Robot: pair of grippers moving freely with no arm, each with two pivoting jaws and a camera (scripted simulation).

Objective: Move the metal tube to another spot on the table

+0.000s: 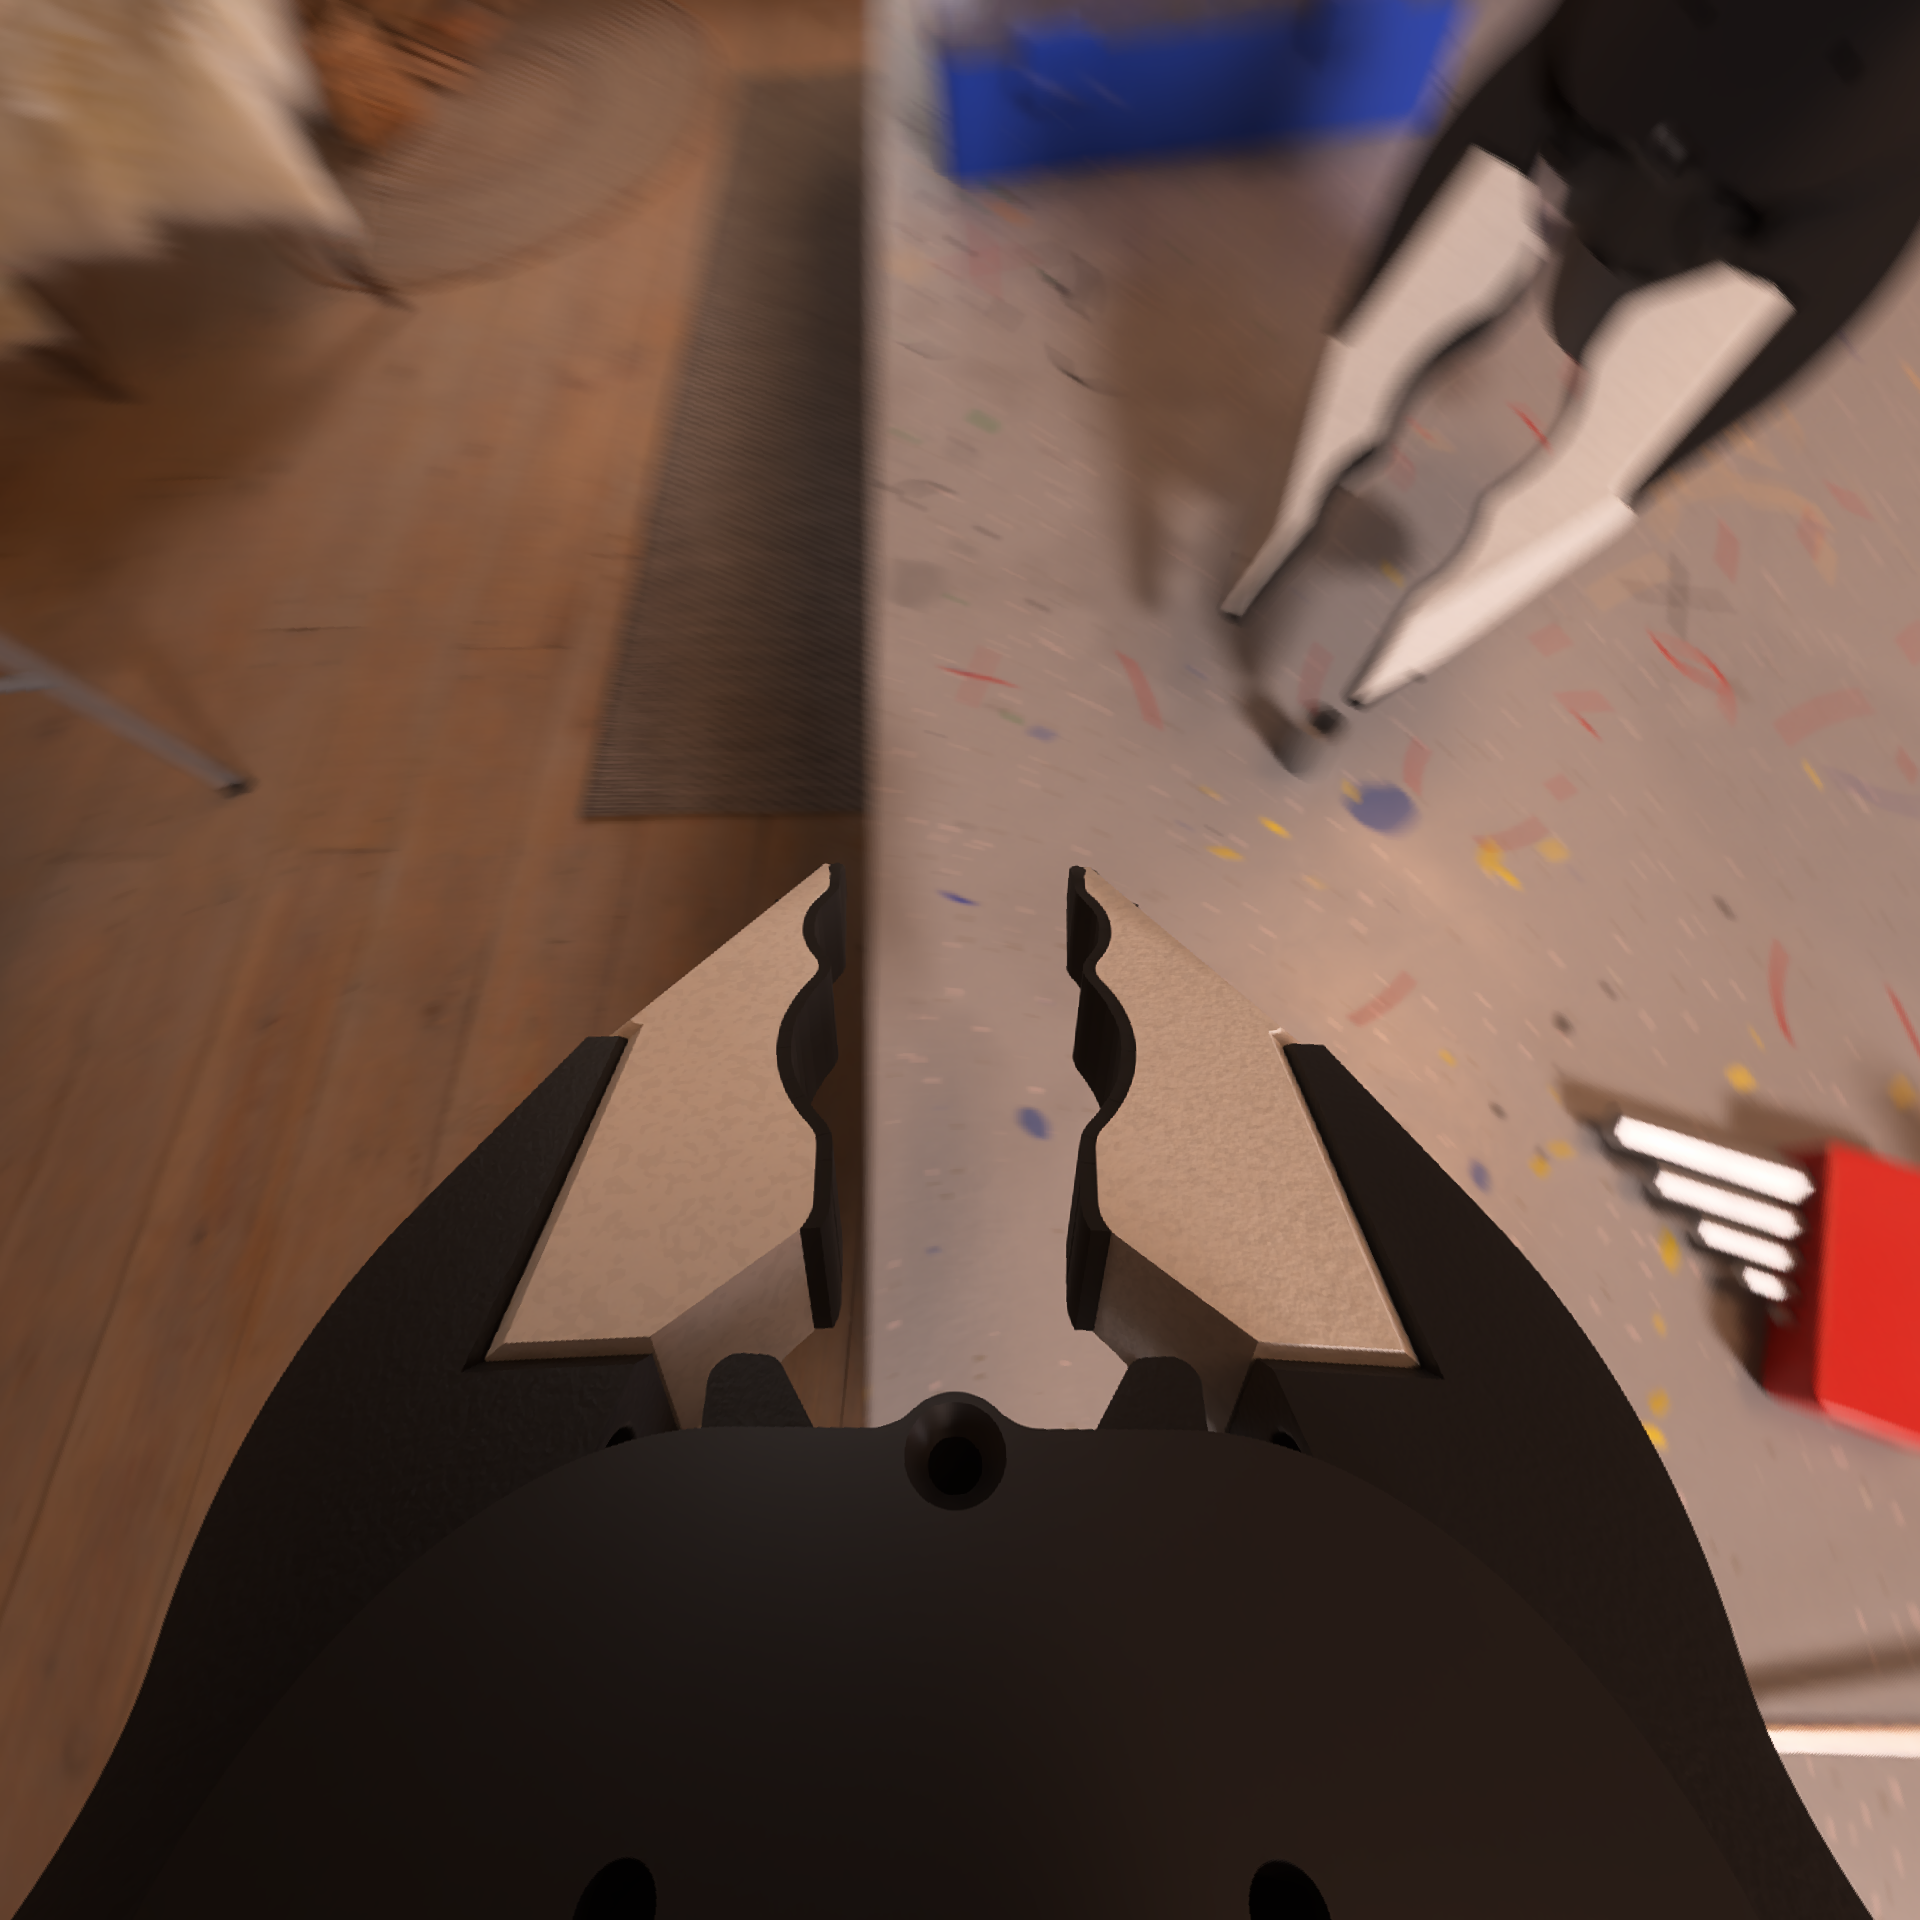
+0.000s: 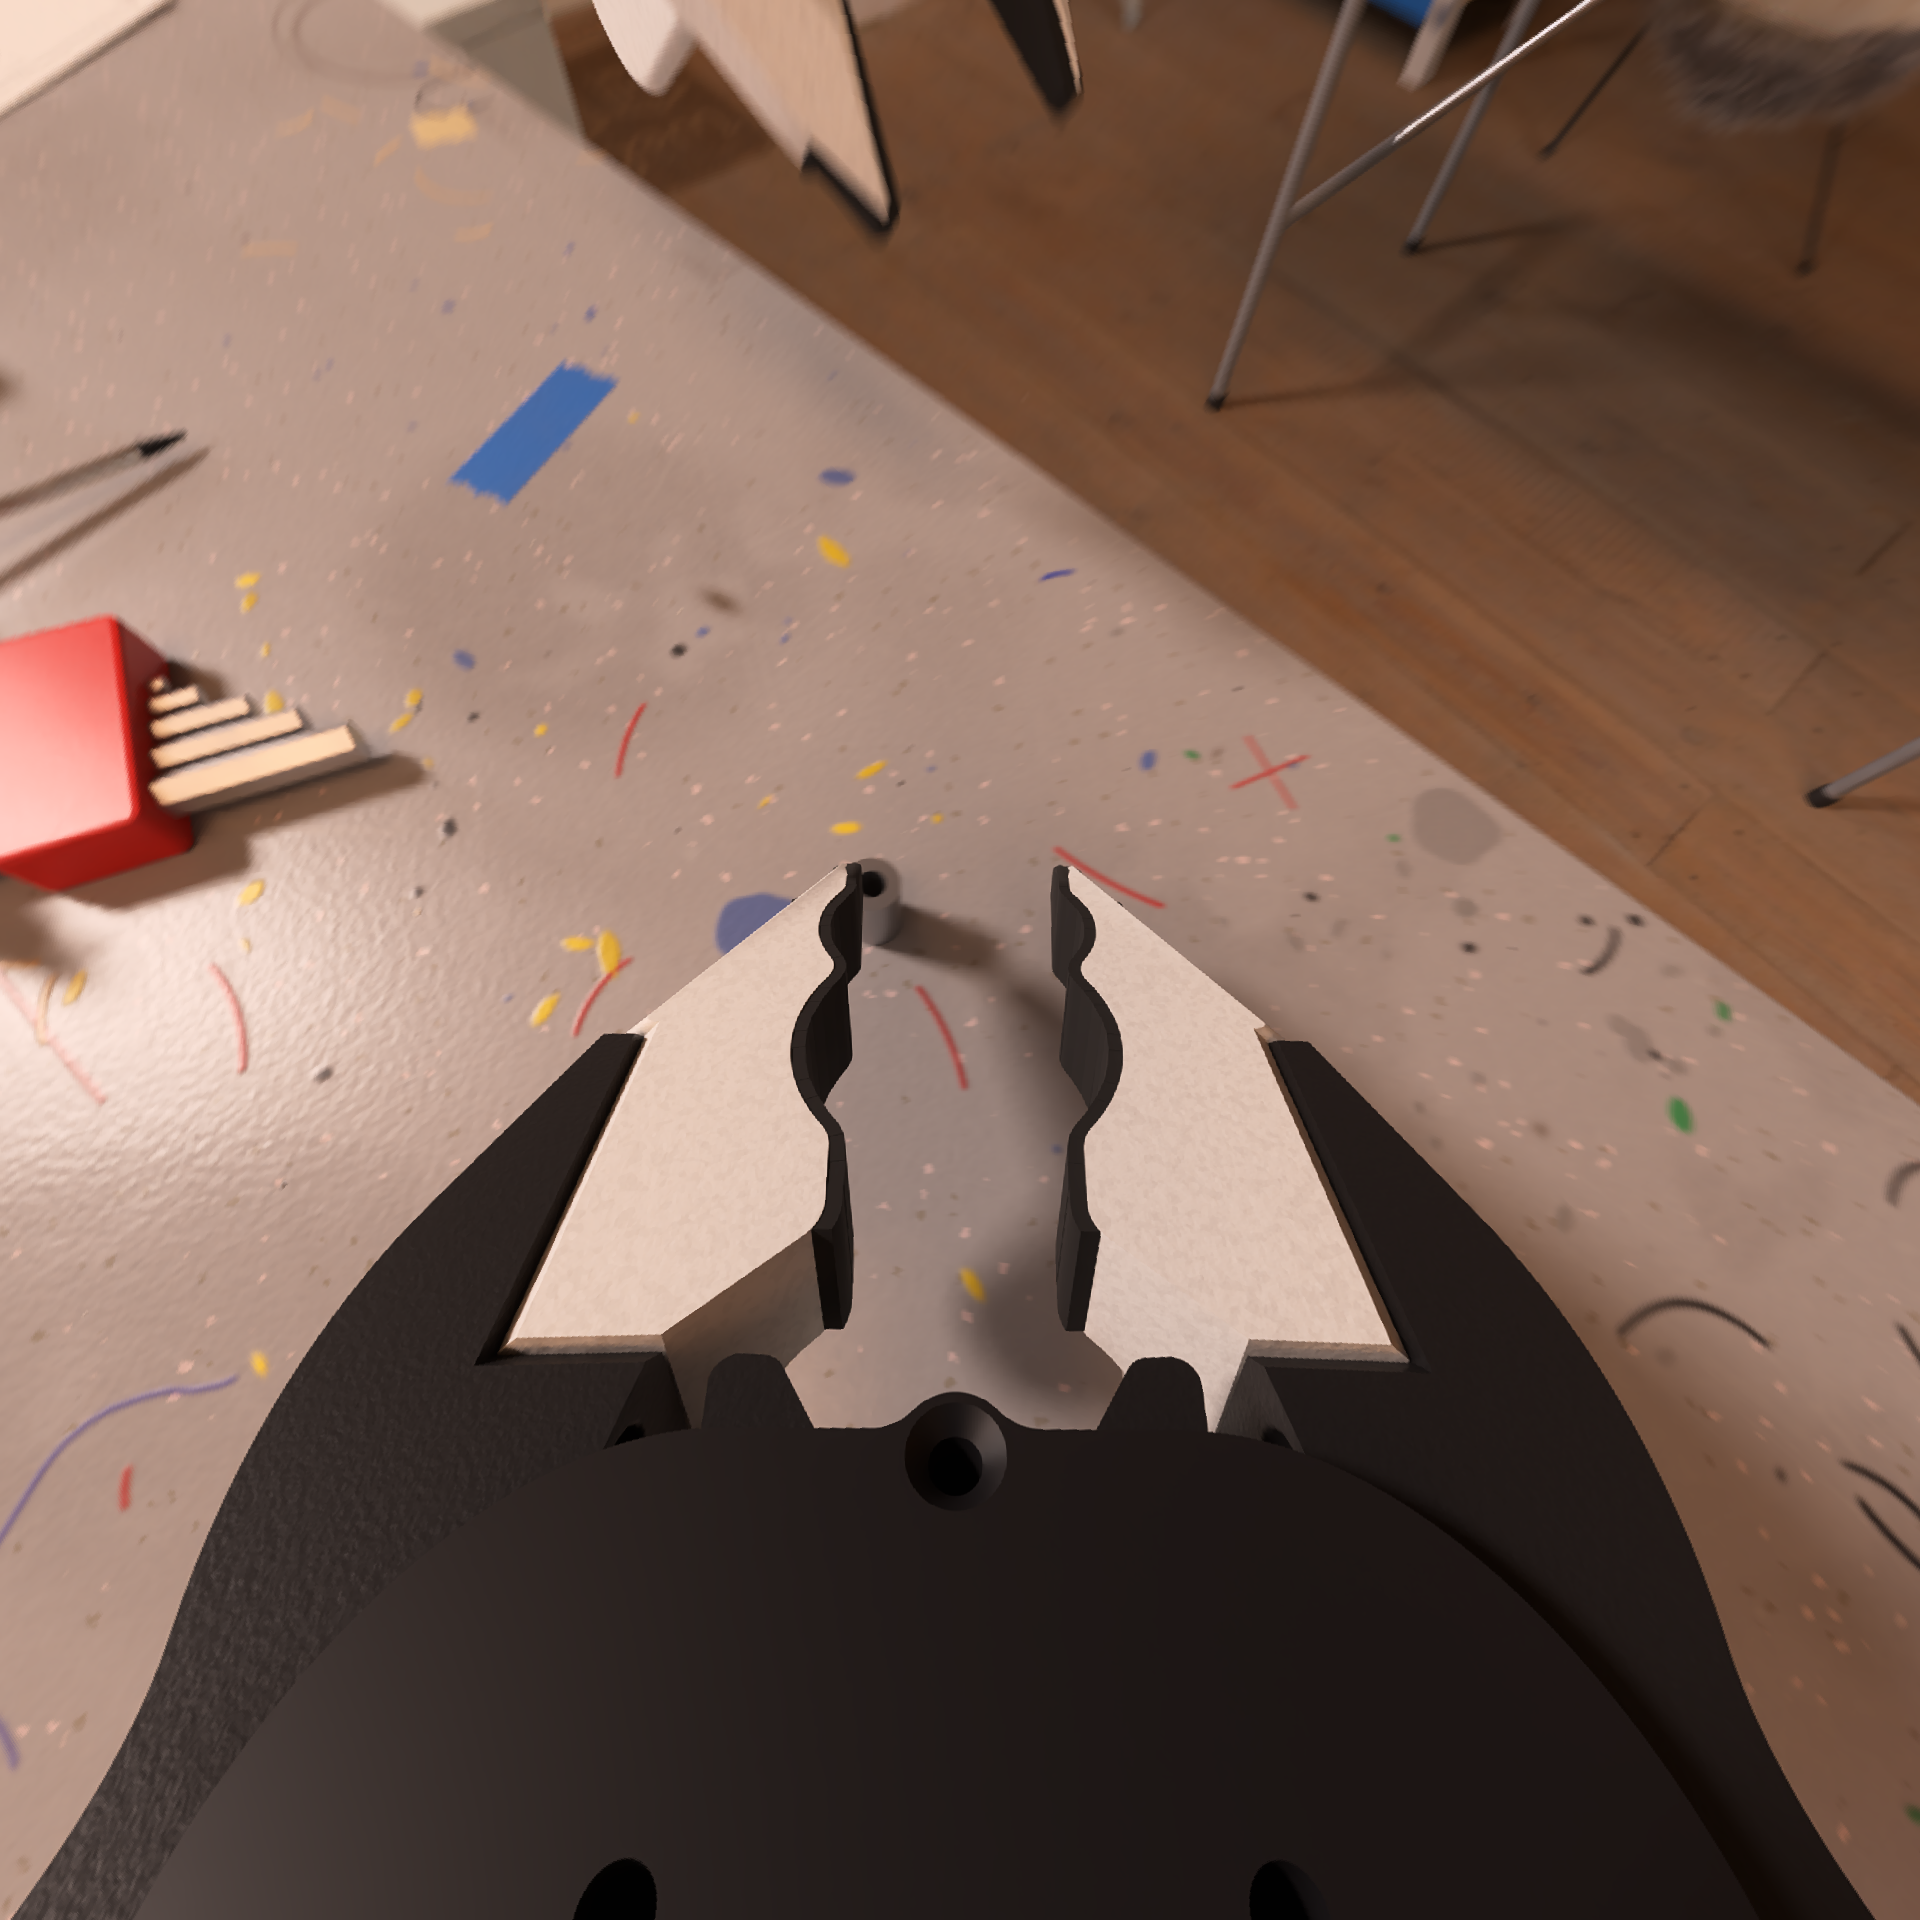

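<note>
The right gripper (image 2: 956, 883) hung low over the table (image 2: 623, 644) with its jaws apart and nothing between them. One metal tube (image 2: 885, 902), short, grey and lying on the table, sat just beyond the tip of one finger, off the centre line of the gap; contact with that finger could not be told. In my judgement the gripper stood so in order to close on the tube, which had not been lifted, and it needed a sideways correction first.

The left gripper (image 1: 951, 883) hovered over the table edge, jaws likewise parted and empty, well apart from the tube; it appeared to be kept clear of the work.

Count: two grippers, one tube, one red holder (image 2: 68, 753) with four or five graded metal strips fanning out, one blue tape strip (image 2: 535, 431), one blue box (image 1: 1195, 88) far off and blurred.
</note>
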